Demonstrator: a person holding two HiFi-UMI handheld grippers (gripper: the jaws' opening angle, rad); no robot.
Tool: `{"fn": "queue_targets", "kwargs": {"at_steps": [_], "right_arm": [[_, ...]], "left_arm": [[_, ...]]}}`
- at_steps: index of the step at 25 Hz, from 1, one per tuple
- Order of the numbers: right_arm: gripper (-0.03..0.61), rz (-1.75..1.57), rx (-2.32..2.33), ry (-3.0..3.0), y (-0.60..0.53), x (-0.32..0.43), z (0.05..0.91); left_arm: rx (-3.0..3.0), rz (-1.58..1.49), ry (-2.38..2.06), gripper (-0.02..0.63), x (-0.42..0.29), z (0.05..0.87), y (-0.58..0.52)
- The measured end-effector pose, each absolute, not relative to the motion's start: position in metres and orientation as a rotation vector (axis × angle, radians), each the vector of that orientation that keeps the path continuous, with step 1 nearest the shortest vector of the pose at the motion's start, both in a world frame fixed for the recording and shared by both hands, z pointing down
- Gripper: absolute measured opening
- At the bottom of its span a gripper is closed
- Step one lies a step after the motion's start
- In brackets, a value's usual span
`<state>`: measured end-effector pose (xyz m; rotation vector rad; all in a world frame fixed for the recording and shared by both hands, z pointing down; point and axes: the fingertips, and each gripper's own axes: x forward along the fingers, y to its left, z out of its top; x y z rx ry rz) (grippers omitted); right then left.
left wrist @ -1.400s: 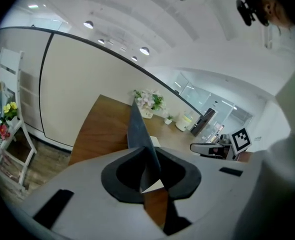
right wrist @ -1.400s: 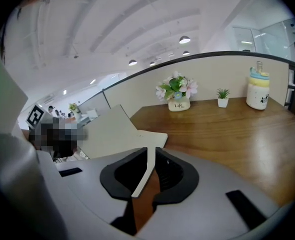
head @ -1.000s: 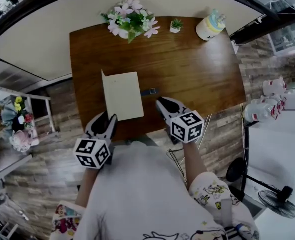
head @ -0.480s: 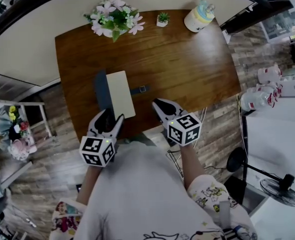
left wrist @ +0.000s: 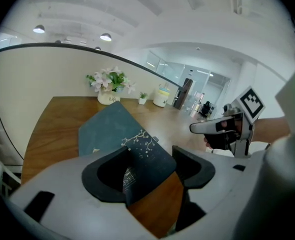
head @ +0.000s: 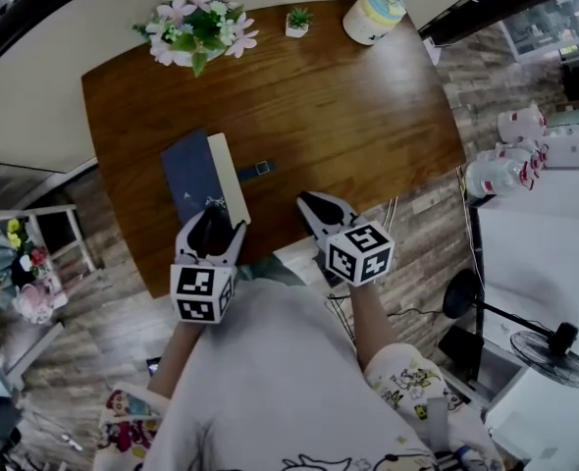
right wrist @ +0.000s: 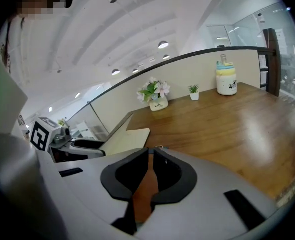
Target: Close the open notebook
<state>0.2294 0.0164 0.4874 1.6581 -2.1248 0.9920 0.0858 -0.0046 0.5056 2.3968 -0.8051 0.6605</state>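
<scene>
The notebook (head: 196,172) lies near the front left of the wooden table (head: 348,116). Its dark blue cover (left wrist: 112,129) with white blossom print leans over the cream pages (head: 231,177), leaving a strip of them showing. A strap (head: 258,169) sticks out to the right. My left gripper (head: 212,232) is at the notebook's near end. Its jaws are opening, with the cover's corner between the pads (left wrist: 155,154) but not pinched. My right gripper (head: 317,208) is shut and empty over the table's front edge, to the right of the notebook and apart from it.
A vase of pink flowers (head: 193,23), a tiny potted plant (head: 296,21) and a pastel jar (head: 373,13) line the far edge of the table. White appliances (head: 510,170) stand on a counter at right, with a fan (head: 554,356) on the floor.
The dark cover has swung over the cream pages, hiding most of them. My left gripper's jaws have spread apart. Both grippers shifted slightly toward the table's front edge.
</scene>
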Motion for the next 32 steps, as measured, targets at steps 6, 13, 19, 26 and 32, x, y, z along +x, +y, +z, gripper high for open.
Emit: {"fn": "queue_targets", "kwargs": {"at_steps": [6, 13, 19, 26, 32], "right_arm": [[0.026, 1.033, 1.701, -2.074, 0.025, 0.248, 0.497], [0.025, 1.055, 1.717, -2.027, 0.036, 0.263, 0.506], [0.026, 1.078, 1.725, -2.01, 0.048, 0.271, 0.513], [0.025, 1.087, 1.732, -2.007, 0.054, 0.273, 0.513], [0.026, 1.046, 1.716, -2.028, 0.047, 0.268, 0.508]], "left_arm": [[2.424, 0.756, -0.84, 0.272, 0.099, 0.519, -0.003], [2.457, 0.895, -0.853, 0.272, 0.11, 0.539, 0.002], [2.495, 1.05, -0.814, 0.269, 0.117, 0.561, 0.009], [2.483, 1.046, -0.811, 0.249, 0.118, 0.565, 0.008], [2.458, 0.98, -0.846, 0.247, 0.112, 0.558, 0.0]]}}
